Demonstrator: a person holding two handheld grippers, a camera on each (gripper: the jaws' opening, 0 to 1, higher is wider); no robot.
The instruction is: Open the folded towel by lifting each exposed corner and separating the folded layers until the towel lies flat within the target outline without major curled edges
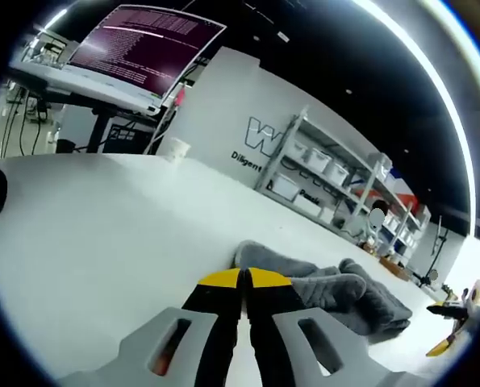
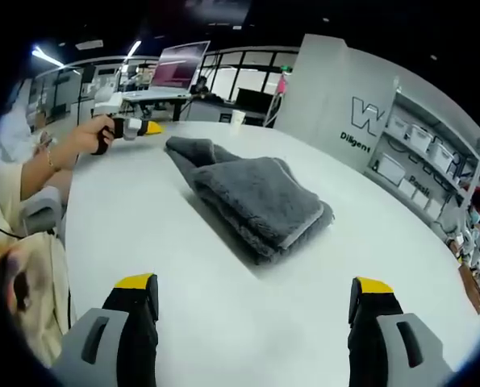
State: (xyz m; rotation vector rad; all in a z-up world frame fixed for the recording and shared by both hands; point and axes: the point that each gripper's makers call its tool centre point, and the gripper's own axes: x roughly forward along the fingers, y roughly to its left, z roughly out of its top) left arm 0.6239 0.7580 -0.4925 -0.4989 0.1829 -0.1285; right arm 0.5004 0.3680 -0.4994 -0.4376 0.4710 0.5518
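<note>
white table bearing near its middle a grey folded towel, beyond which the left gripper has jaws pressed together, and before which the right gripper has jaws spread wide.

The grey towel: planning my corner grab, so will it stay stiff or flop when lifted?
The grey towel will probably flop: its thick pile lies in soft, rounded folds and one end trails loosely. Lifting one corner would likely peel only the top layer. It looks unlikely to slide freely on the white table.
</note>
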